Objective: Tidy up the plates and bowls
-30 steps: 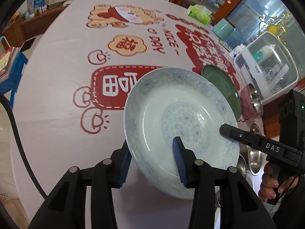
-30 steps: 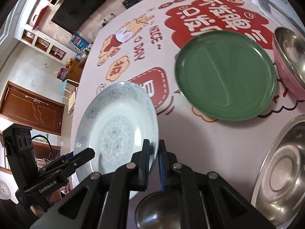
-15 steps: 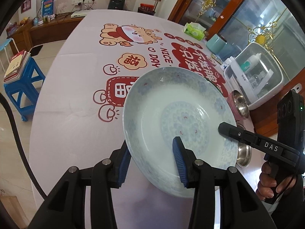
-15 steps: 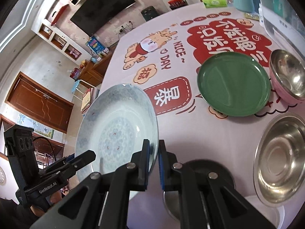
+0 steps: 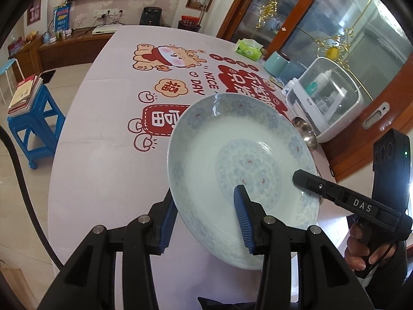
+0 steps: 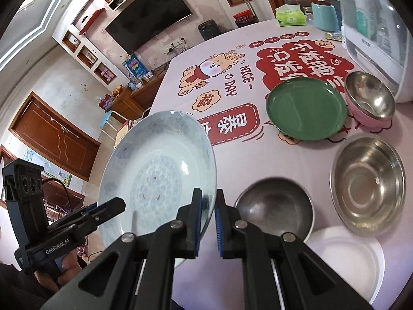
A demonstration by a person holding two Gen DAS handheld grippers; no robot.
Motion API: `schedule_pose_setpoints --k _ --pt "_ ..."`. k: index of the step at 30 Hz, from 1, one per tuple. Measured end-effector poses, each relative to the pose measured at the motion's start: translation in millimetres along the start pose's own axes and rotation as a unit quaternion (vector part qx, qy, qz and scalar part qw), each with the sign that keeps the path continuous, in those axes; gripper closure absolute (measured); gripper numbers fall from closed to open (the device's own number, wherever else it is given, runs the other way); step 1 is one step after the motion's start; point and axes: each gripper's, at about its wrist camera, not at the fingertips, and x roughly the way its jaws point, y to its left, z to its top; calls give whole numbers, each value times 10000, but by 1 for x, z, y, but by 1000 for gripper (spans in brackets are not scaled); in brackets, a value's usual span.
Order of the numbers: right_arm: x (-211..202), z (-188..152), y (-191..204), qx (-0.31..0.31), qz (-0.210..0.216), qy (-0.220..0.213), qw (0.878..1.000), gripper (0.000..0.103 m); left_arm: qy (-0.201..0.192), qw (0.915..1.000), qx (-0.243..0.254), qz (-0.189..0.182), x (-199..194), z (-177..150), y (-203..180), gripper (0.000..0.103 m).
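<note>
Plate [image 5: 232, 160], pale blue with floral pattern, tilted, gripped by both grippers' fingers [image 6: 197, 219].

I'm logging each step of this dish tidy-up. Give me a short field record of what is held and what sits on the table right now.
held item: blue-patterned plate, tilted, off the table
left gripper: clamped across the plate's near rim
right gripper: shut on the plate's rim
on table: green plate, pink bowl, two steel bowls, white plate
table cover: printed cloth
</note>
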Motion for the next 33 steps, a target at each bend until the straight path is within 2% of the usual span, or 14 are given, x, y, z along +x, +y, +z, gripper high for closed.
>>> schedule_pose_setpoints --k 8,16,23,33 --pt "-26 -34 -6 193 -143 -238 9994 93 94 9992 307 -220 -11 -17 -16 61" --pt "-49 -75 -16 581 -371 -693 9952 93 424 9945 816 -511 3 -32 -32 60" --pt "-68 -116 -32 1107 -714 -992 9863 93 856 9835 1352 -842 21 -49 -54 60" --pt "-84 -165 -59 1642 -1054 -907 9766 92 1459 9650 1876 -1113 43 -78 -84 60"
